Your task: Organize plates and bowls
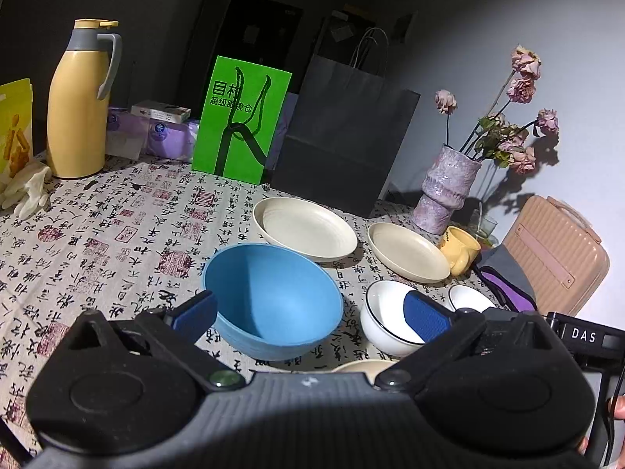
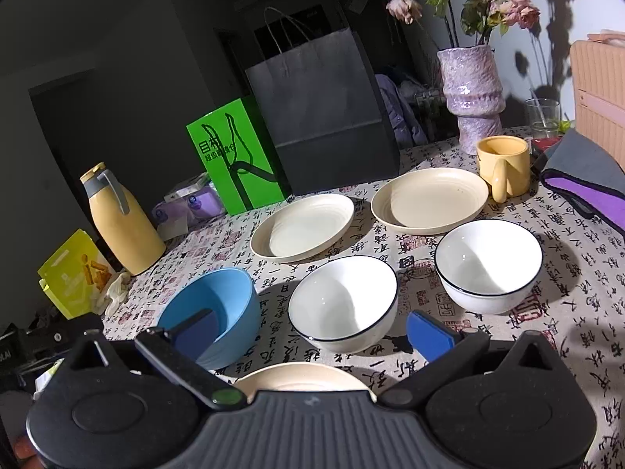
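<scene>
Blue bowl (image 1: 269,301): sits dead ahead of the left gripper (image 1: 308,312), jaws spread wide, holding nothing; judged the nearer tool.
White bowl (image 2: 343,303): lies straight before the right gripper (image 2: 312,332), likewise agape and empty.
Cream plates (image 2: 302,226): rest farther back, side by side, apart.

A table under a calligraphy-print cloth (image 2: 586,273) carries the dishes — a blue bowl (image 2: 211,308), two white bowls (image 2: 343,305) (image 2: 488,265) and two cream plates (image 2: 302,226) (image 2: 429,199) behind them. A third cream plate (image 2: 300,377) peeks out at the near edge. Farther back stand a yellow mug (image 2: 504,164), a purple vase (image 2: 474,93), a black paper bag (image 2: 320,117), a green bag (image 2: 234,156) and a yellow thermos (image 2: 121,222) — all upright.
</scene>
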Motion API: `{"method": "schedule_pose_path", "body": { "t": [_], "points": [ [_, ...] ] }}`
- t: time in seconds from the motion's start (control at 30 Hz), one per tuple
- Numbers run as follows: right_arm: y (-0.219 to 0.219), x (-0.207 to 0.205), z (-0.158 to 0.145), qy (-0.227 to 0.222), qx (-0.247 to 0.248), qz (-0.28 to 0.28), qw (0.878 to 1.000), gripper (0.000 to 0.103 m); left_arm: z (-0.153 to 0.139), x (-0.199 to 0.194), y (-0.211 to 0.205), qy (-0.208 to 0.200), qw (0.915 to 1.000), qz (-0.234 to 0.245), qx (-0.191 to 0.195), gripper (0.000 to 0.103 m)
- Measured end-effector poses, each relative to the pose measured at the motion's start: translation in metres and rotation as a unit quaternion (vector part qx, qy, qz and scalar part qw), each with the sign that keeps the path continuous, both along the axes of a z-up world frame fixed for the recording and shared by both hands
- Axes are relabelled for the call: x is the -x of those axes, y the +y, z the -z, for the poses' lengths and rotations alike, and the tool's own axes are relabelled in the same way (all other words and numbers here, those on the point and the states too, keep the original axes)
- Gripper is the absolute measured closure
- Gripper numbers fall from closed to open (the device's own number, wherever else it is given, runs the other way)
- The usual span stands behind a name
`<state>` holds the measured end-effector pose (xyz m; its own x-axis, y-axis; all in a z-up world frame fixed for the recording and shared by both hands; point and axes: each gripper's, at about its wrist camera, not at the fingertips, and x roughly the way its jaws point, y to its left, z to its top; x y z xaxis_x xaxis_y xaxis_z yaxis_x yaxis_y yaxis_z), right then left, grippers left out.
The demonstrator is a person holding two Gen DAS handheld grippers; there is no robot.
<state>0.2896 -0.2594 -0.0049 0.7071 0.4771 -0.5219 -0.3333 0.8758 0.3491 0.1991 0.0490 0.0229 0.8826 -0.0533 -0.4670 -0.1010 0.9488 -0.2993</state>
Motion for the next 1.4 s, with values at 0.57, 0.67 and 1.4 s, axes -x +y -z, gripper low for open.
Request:
{"method": "schedule_pose_path", "body": {
  "t": [0.57,0.67,1.4],
  "points": [
    [0.033,-0.054,-0.014,0.011,0.044,-0.021,0.999,0.0,-0.016,-0.056,0.016,0.003,0.9997,0.021,-0.015,0.0],
    [0.037,-0.065,-0.015,0.012,0.047,-0.021,0.999,0.0,-0.021,-0.065,0.017,-0.003,0.9995,0.028,-0.012,0.0],
    [0.068,-0.136,-0.052,0.003,0.06,-0.017,0.998,0.0,-0.051,-0.158,0.043,-0.012,0.9995,0.027,0.009,0.0]
  ]
}}
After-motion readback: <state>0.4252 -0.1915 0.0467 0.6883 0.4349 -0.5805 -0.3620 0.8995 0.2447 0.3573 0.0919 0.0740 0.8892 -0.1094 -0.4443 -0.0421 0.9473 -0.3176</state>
